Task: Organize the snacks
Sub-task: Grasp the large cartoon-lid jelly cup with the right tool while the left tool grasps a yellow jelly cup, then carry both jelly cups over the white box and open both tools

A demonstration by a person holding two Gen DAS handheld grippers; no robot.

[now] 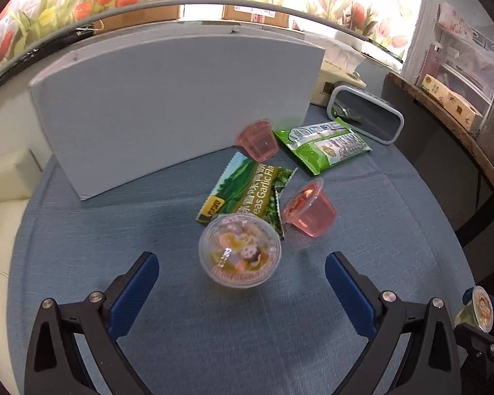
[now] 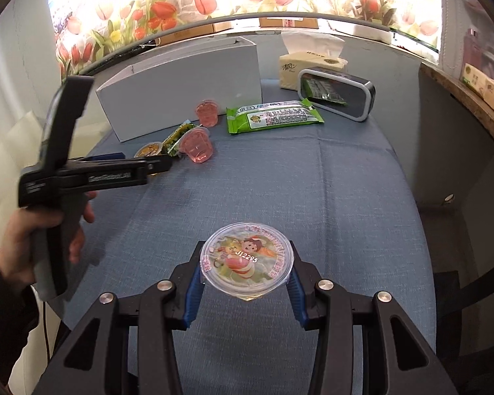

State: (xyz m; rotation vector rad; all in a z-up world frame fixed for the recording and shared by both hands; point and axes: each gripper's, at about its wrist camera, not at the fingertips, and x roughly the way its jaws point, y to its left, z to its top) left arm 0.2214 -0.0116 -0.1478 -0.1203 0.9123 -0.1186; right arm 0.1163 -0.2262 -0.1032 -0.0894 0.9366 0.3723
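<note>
My left gripper (image 1: 242, 265) is open, its blue pads on either side of a clear jelly cup with a cartoon lid (image 1: 239, 256) on the blue cloth. Behind it lie a green garlic-peas packet (image 1: 247, 194), two pink jelly cups (image 1: 309, 212) (image 1: 257, 140) and a green snack pack (image 1: 322, 144). My right gripper (image 2: 247, 278) is shut on a second cartoon-lid jelly cup (image 2: 247, 260) and holds it above the near part of the table. The left gripper shows in the right wrist view (image 2: 154, 164) over the first cup (image 2: 148, 149).
A white box (image 1: 181, 105) stands at the back of the round blue-covered table (image 1: 115, 230). A grey-framed clock (image 1: 367, 117) and a tissue box (image 2: 308, 65) sit at the back right. A wooden shelf (image 1: 444, 108) lies to the right, a cream sofa (image 1: 3, 197) to the left.
</note>
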